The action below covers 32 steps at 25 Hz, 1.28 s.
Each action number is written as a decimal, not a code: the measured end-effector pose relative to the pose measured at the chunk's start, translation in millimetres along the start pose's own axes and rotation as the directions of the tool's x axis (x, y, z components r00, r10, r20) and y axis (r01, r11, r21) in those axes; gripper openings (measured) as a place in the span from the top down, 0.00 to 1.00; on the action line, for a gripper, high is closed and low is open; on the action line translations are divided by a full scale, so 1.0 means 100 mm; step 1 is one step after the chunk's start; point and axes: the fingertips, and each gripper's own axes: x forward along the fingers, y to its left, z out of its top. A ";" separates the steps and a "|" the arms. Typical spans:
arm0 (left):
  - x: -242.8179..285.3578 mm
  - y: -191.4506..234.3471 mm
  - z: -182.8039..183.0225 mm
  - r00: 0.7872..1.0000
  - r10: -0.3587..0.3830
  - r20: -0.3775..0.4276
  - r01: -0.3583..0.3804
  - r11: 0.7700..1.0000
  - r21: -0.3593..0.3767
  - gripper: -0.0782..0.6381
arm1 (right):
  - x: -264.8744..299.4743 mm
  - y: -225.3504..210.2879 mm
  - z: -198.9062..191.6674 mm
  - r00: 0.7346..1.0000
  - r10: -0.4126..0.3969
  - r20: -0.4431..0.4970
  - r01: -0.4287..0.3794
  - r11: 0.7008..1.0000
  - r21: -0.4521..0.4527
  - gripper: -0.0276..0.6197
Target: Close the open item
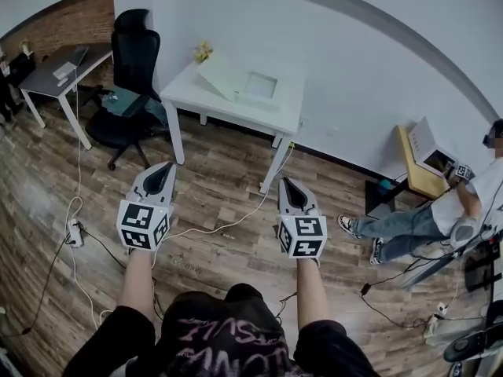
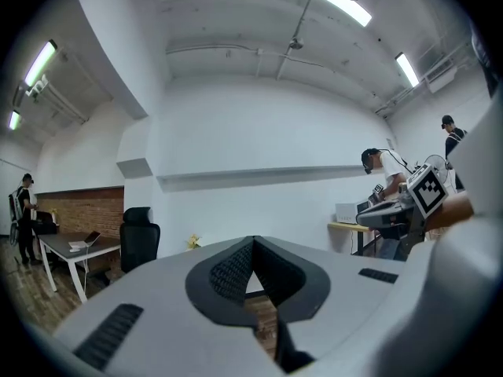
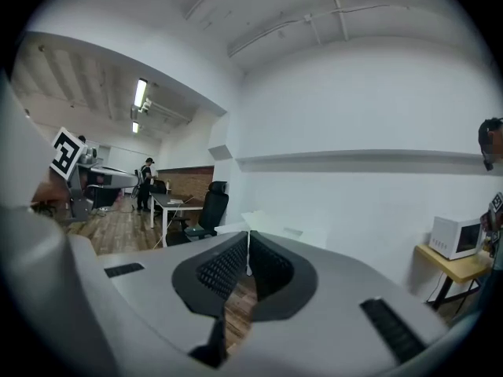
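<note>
dark shirt [image 1: 228,336] fills the bottom of the head view, and out of it come both bare forearms, stretched forward and roughly side by side over the wood floor [image 1: 220,171]. left forearm [image 1: 140,281] runs up to the left gripper [image 1: 167,165], its marker cube [image 1: 144,225] sitting just past the wrist and the nose angled slightly inward. right forearm [image 1: 310,289] carries the right gripper [image 1: 284,182], with its own marker cube [image 1: 302,236], nose pointing ahead and a touch left. both are held in the air, well apart from each other, nothing touching them. checking the left gripper view now: the left gripper's [image 2: 252,240] ribbed pads meet at the tips, jaws pressed together with nothing between them. same story in the right gripper view: the right gripper's [image 3: 248,234] tips are together, empty. and the target? straight ahead, well beyond both noses, stands a white table [image 1: 189,94] against the pale wall, and on it the white box [image 1: 224,75] sits open, lid propped up at a slant beside its flat base. a small yellow object [image 1: 203,51] sits at the table's back left corner. a black office chair [image 1: 134,53] stands left of the table, with a second desk [image 1: 55,81] further left. a pale cable [image 1: 228,226] trails across the floor between the grippers. off to the right, another person [image 1: 440,210] sits by a yellow-topped stand.
</note>
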 end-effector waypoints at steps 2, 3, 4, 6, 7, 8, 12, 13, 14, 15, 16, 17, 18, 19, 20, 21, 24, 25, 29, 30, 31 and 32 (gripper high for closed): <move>0.02 0.01 -0.02 1.000 -0.007 -0.001 0.007 1.000 0.002 0.87 | 0.01 -0.04 -0.04 1.000 -0.014 -0.006 0.014 1.000 0.001 0.92; 0.04 0.02 -0.03 1.000 -0.010 -0.003 0.010 1.000 0.008 0.87 | 0.03 -0.06 -0.06 1.000 -0.020 -0.008 0.020 1.000 0.007 0.92; 0.07 0.02 -0.05 1.000 -0.013 -0.008 0.013 1.000 0.013 0.87 | 0.05 -0.07 -0.08 1.000 -0.024 -0.010 0.024 1.000 0.011 0.92; 0.11 0.02 -0.10 1.000 -0.020 -0.020 0.020 1.000 0.014 0.87 | 0.09 -0.09 -0.12 0.999 -0.028 -0.018 0.029 0.999 0.016 0.92; 0.13 0.03 -0.12 0.999 -0.022 -0.023 0.023 1.000 0.012 0.87 | 0.12 -0.09 -0.14 0.999 -0.029 -0.022 0.030 0.999 0.016 0.92; 0.16 0.04 -0.13 0.999 -0.024 -0.025 0.024 1.000 0.011 0.87 | 0.16 -0.10 -0.14 0.999 -0.031 -0.025 0.031 0.999 0.014 0.92; 0.36 0.12 -0.17 0.999 -0.025 -0.028 0.026 1.000 0.016 0.87 | 0.40 -0.13 -0.16 0.999 -0.038 -0.029 0.038 0.999 -0.007 0.92; 0.42 0.13 -0.18 0.999 -0.024 -0.030 0.025 1.000 0.019 0.87 | 0.46 -0.14 -0.17 0.999 -0.034 -0.028 0.034 0.999 0.000 0.92; 0.49 0.15 -0.18 0.999 -0.024 -0.032 0.024 0.999 0.022 0.87 | 0.53 -0.16 -0.17 0.999 -0.029 -0.027 0.029 1.000 0.009 0.92; 0.56 0.16 -0.19 0.999 -0.024 -0.033 0.025 0.999 0.025 0.87 | 0.61 -0.18 -0.17 0.999 -0.025 -0.028 0.025 1.000 0.013 0.92; 0.63 0.19 -0.20 0.999 -0.025 -0.034 0.026 0.999 0.026 0.87 | 0.69 -0.20 -0.16 0.999 -0.020 -0.029 0.021 1.000 0.014 0.92; 0.71 0.22 -0.21 0.999 -0.024 -0.037 0.025 0.999 0.027 0.87 | 0.78 -0.22 -0.15 0.999 -0.016 -0.028 0.017 1.000 0.013 0.92; 0.79 0.25 -0.22 0.999 -0.021 -0.043 0.022 0.999 0.026 0.87 | 0.87 -0.25 -0.14 1.000 -0.013 -0.027 0.013 1.000 0.012 0.92; 0.88 0.29 -0.24 0.999 -0.016 -0.048 0.017 1.000 0.024 0.87 | 0.97 -0.28 -0.14 1.000 -0.010 -0.026 0.010 1.000 0.012 0.92; 0.97 0.32 -0.26 0.999 -0.013 -0.053 0.014 1.000 0.018 0.87 | 1.07 -0.31 -0.15 1.000 -0.006 -0.028 0.007 1.000 0.012 0.92; 1.06 0.35 -0.29 0.998 -0.012 -0.055 0.013 1.000 0.012 0.87 | 1.17 -0.35 -0.17 1.000 -0.003 -0.029 0.003 1.000 0.012 0.92; 1.38 0.45 -0.35 0.998 -0.005 -0.062 0.005 1.000 -0.005 0.87 | 1.48 -0.47 -0.23 0.999 0.008 -0.039 -0.008 1.000 0.010 0.92; 1.49 0.48 -0.36 0.998 -0.001 -0.064 0.001 1.000 -0.007 0.87 | 1.60 -0.52 -0.24 0.999 0.012 -0.041 -0.011 1.000 0.012 0.92; 2.00 0.61 -0.41 0.997 0.015 -0.078 -0.015 1.000 -0.009 0.87 | 2.09 -0.80 -0.27 0.998 0.018 -0.057 -0.018 1.000 0.015 0.92; 2.13 0.64 -0.41 0.996 0.020 -0.081 -0.021 1.000 -0.010 0.87 | 2.21 -0.87 -0.26 0.998 0.023 -0.059 -0.022 1.000 0.017 0.92; 2.26 0.67 -0.40 0.996 0.025 -0.084 -0.027 1.000 -0.012 0.87 | 2.33 -0.94 -0.25 0.998 0.028 -0.060 -0.027 0.999 0.018 0.92; 2.39 0.71 -0.39 0.996 0.030 -0.086 -0.032 0.999 -0.013 0.87 | 2.45 -1.01 -0.24 0.998 0.033 -0.062 -0.032 0.999 0.015 0.92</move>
